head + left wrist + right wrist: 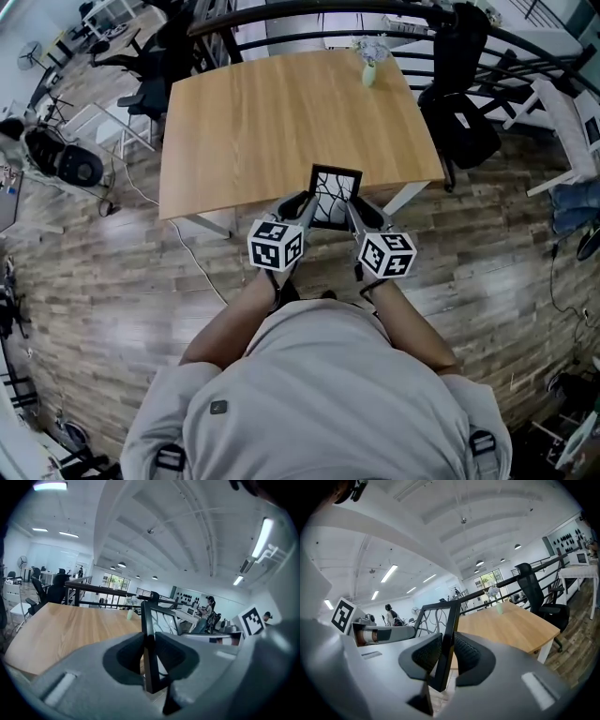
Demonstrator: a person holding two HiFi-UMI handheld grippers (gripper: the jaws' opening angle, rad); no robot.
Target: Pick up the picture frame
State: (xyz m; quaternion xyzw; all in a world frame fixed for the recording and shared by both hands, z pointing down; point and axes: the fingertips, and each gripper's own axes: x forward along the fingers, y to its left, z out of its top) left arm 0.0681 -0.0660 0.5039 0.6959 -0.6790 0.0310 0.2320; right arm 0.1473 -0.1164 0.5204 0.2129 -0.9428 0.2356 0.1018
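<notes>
Picture frame (334, 195) is pinched at its sides by fingers of left gripper (301, 201) and right gripper (355, 207); vase (369, 75) holds flowers (373, 49).

1. Picture frame (335, 195), at the table's (281, 122) near edge: lower corners hidden behind left gripper (307, 202) and right gripper (353, 208).
2. Pale green item (369, 73) at the table's far edge: too small to identify.
3. Person (328, 403) on the table's near side: cut off below.

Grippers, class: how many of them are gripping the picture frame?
2. The left gripper is shut on the left edge of the picture frame, the right gripper on its right edge, by the near edge of the table. No others show.
</notes>
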